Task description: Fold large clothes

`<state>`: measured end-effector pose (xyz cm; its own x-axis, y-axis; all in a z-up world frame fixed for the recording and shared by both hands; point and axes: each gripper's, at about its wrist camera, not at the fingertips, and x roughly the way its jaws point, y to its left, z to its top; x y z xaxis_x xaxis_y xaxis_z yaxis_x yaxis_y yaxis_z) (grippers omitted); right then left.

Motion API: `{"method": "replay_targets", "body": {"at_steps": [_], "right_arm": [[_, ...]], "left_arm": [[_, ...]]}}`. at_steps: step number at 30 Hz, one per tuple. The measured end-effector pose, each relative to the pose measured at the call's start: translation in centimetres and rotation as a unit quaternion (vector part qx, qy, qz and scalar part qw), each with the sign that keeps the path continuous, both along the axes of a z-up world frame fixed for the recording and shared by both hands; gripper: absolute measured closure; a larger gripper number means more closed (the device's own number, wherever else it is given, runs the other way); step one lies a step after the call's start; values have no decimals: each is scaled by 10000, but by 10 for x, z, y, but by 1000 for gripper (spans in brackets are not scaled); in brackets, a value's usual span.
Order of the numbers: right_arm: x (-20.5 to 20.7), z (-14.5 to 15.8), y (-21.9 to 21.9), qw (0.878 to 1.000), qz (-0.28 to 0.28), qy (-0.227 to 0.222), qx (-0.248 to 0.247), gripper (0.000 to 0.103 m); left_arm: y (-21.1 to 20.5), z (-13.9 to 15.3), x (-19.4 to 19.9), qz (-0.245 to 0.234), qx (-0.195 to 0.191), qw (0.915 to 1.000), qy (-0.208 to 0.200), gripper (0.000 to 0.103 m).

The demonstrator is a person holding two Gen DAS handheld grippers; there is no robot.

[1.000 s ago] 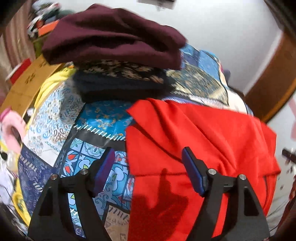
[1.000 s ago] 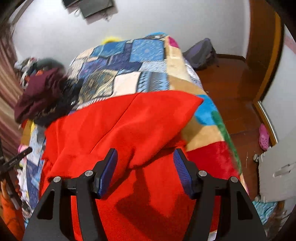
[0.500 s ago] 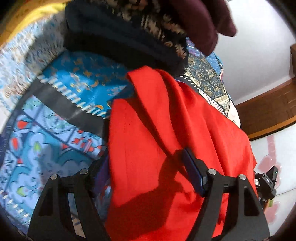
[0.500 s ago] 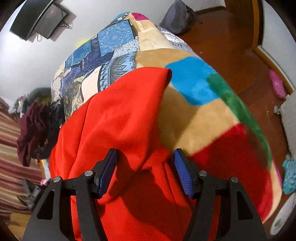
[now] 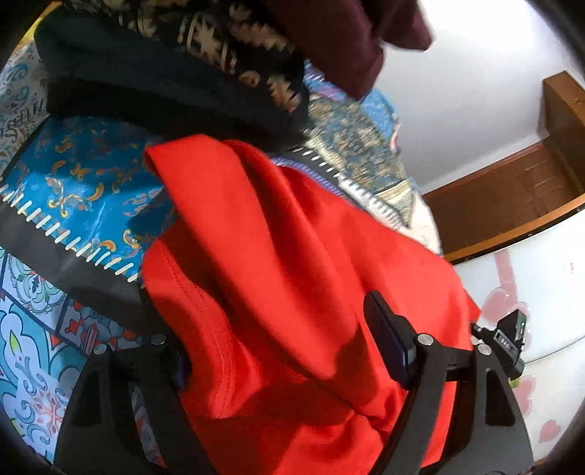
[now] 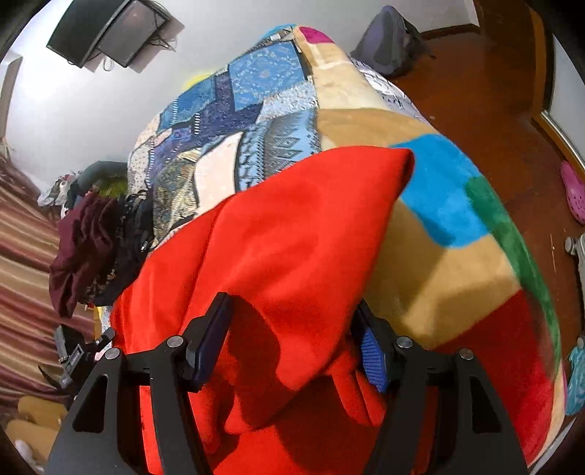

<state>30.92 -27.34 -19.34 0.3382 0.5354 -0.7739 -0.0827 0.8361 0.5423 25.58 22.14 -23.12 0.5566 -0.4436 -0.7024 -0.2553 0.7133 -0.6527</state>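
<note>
Your left tongs [image 5: 285, 350] and right tongs [image 6: 289, 347] both straddle the red garment [image 5: 292, 255] on the bed [image 6: 457, 277]; jaws just widened, apparently loose, not clamping.

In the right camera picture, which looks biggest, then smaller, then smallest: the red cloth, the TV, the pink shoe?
1. Red cloth, by far, though it is nearest the camera.
2. TV on the wall.
3. Pink shoe, partly cut off at the edge.

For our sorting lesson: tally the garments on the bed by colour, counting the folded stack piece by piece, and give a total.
Red: 1, the red garment between both grippers
Maroon: 1, the maroon garment topping the stack
Black with tan pattern: 1, the patterned garment
Plain dark: 1, the dark garment at the bottom
Total: 4
</note>
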Motion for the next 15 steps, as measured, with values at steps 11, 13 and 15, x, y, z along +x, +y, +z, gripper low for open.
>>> {"method": "replay_targets", "body": {"at_steps": [11, 13, 15], "right_arm": [[9, -2, -3, 9980, -524, 61, 363, 82], [6, 10, -2, 9981, -507, -78, 350, 85], [5, 25, -1, 9982, -453, -270, 300, 85]], "left_arm": [[-39, 38, 4, -276, 1818, 9827, -205, 90], [-44, 53, 0, -281, 1995, 9788, -377, 90], [-51, 73, -1, -293, 2248, 9722, -589, 91]]}}
